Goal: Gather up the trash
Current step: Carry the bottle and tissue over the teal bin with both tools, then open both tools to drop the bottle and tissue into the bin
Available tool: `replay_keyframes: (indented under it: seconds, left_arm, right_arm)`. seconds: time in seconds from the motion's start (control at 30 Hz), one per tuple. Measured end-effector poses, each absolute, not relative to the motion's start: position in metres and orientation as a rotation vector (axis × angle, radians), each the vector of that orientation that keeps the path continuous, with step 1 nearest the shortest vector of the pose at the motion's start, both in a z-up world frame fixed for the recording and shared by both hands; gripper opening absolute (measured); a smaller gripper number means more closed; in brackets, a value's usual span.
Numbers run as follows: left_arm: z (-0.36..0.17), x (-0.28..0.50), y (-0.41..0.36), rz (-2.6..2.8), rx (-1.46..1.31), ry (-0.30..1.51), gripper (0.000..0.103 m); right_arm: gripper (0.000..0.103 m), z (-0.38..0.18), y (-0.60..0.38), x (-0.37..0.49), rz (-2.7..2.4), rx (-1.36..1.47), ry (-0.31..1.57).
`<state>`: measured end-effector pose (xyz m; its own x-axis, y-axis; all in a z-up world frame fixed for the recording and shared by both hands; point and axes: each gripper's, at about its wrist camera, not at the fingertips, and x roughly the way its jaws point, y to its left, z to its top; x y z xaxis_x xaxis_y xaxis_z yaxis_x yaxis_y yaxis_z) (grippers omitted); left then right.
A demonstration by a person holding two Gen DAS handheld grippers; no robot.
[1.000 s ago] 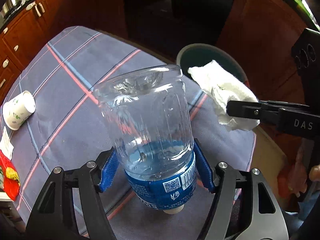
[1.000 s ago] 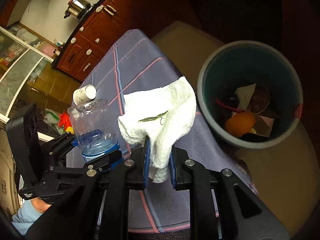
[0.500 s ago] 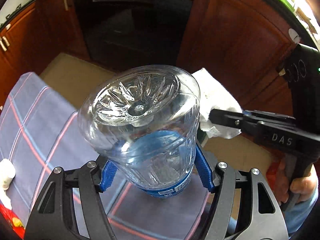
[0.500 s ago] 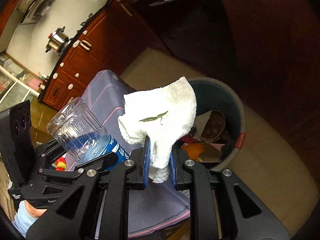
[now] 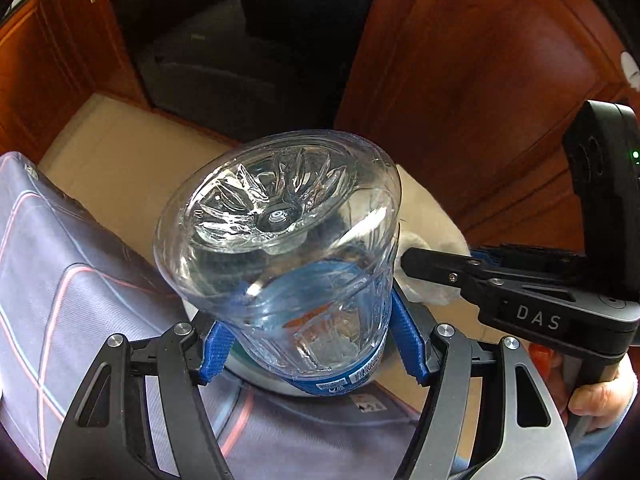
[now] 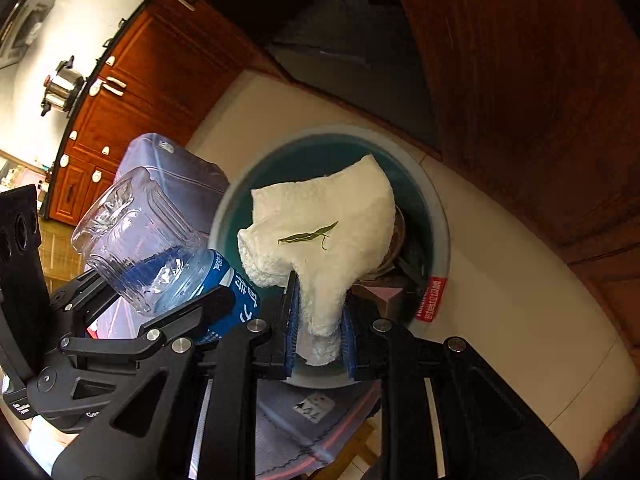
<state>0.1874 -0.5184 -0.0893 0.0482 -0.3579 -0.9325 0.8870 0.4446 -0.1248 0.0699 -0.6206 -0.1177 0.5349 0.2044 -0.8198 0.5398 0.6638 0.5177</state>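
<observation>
**Bottle and tissue held at the bin**

Left gripper: jaws closed on the clear plastic bottle, blue pads pressing its labelled lower part on either side. The bottle is held cap end toward the camera, ribbed base pointing away and up, tilted.

Right gripper: jaws clamped on the lower tail of a crumpled white tissue; a small green leaf scrap lies on its upper face. In the left wrist view the right gripper sits just right of the bottle, a hand on its handle.

Beyond the jaws: the tissue hangs over the open mouth of the round teal bin, which has rubbish inside. The bottle is just left of the bin's rim. A plaid-clothed counter lies near left; tan floor and brown cabinets lie farther out.
</observation>
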Motion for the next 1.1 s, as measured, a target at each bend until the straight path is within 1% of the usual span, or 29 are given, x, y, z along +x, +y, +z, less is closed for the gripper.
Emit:
replay_keyframes:
  seconds: [0.2,0.27,0.3,0.33,0.37,0.4,0.43,0.47,0.5,0.53,0.57,0.6,0.67,0.8,1.1]
  left_arm:
    - [-0.1,0.191,-0.523,-1.025,0.569,1.178,0.069]
    - [-0.101,0.18,-0.524,-1.022,0.571,1.179,0.069]
    - [-0.103,0.181,-0.524,-1.019,0.571,1.18,0.07]
    - [-0.102,0.182,-0.524,-1.013,0.564,1.182,0.07]
    - [-0.1,0.184,-0.523,-1.008,0.551,1.181,0.072]
    - [-0.098,0.184,-0.524,-0.999,0.541,1.174,0.076]
    - [-0.095,0.187,-0.521,-0.99,0.522,1.169,0.077]
    - [-0.092,0.19,-0.519,-0.988,0.504,1.173,0.079]
    - [-0.089,0.193,-0.516,-0.98,0.491,1.18,0.082]
    - [-0.088,0.194,-0.514,-0.972,0.489,1.18,0.084]
    - [-0.087,0.194,-0.512,-0.964,0.492,1.174,0.089]
    - [-0.085,0.193,-0.508,-0.956,0.496,1.16,0.092]
    - [-0.082,0.191,-0.502,-0.953,0.501,1.145,0.095]
    - [-0.073,0.189,-0.494,-0.956,0.507,1.129,0.095]
    - [-0.045,0.175,-0.466,-0.956,0.504,1.051,0.097]
  right_arm:
    - [0.02,-0.128,-0.624,0.08,-0.239,0.867,1.041]
    - [0.03,-0.13,-0.624,0.081,-0.24,0.87,1.044]
    - [0.031,-0.13,-0.624,0.082,-0.247,0.87,1.049]
    - [0.036,-0.129,-0.623,0.085,-0.254,0.877,1.052]
    - [0.045,-0.13,-0.624,0.085,-0.257,0.895,1.054]
    - [0.053,-0.132,-0.626,0.083,-0.266,0.921,1.057]
    - [0.069,-0.134,-0.63,0.081,-0.278,0.953,1.059]
    - [0.08,-0.135,-0.632,0.076,-0.281,0.982,1.05]
    - [0.084,-0.135,-0.633,0.074,-0.271,1.015,1.034]
    - [0.086,-0.134,-0.634,0.072,-0.261,1.038,1.019]
    - [0.086,-0.133,-0.633,0.072,-0.259,1.044,1.017]
    - [0.087,-0.13,-0.632,0.072,-0.259,1.041,1.017]
    - [0.089,-0.126,-0.629,0.073,-0.256,1.038,1.014]
    - [0.093,-0.112,-0.621,0.071,-0.262,1.014,1.006]
    - [0.093,-0.078,-0.597,0.065,-0.258,0.947,0.995]
